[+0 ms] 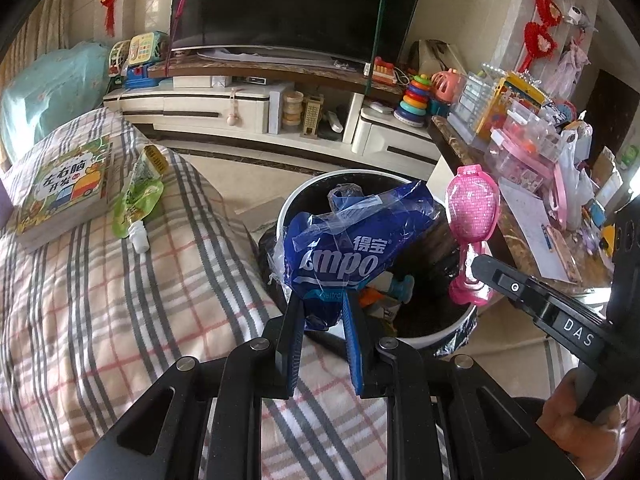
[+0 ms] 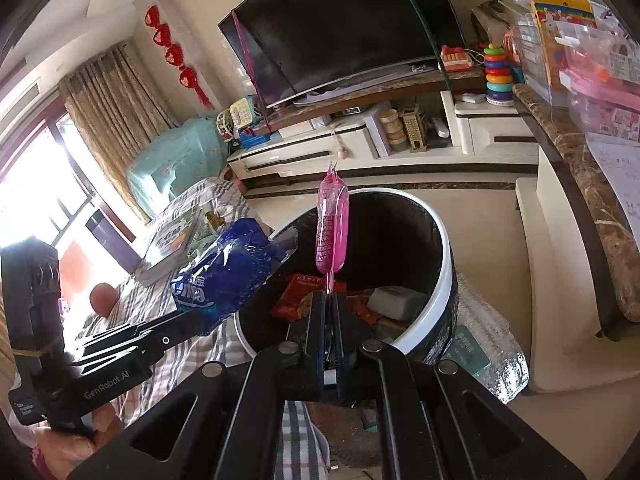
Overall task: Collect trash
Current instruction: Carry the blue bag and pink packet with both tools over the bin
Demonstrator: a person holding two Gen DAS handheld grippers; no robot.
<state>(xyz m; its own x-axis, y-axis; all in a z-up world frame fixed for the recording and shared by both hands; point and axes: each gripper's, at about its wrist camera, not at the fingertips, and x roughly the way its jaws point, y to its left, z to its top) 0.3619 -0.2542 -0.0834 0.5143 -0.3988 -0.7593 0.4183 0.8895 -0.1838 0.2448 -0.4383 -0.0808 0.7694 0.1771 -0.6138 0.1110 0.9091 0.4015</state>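
Observation:
My left gripper is shut on a crumpled blue tissue wrapper, which it holds over the near rim of a round white-rimmed bin lined with a black bag. My right gripper is shut on the bottom edge of a pink packet that stands upright above the bin. The pink packet and right gripper also show in the left wrist view, and the blue wrapper and left gripper in the right wrist view. A red packet and other rubbish lie in the bin.
A green spouted pouch and a children's book lie on the plaid blanket left of the bin. A cluttered marble-topped counter borders the right. A TV stand is behind. A wrapped pack lies by the bin.

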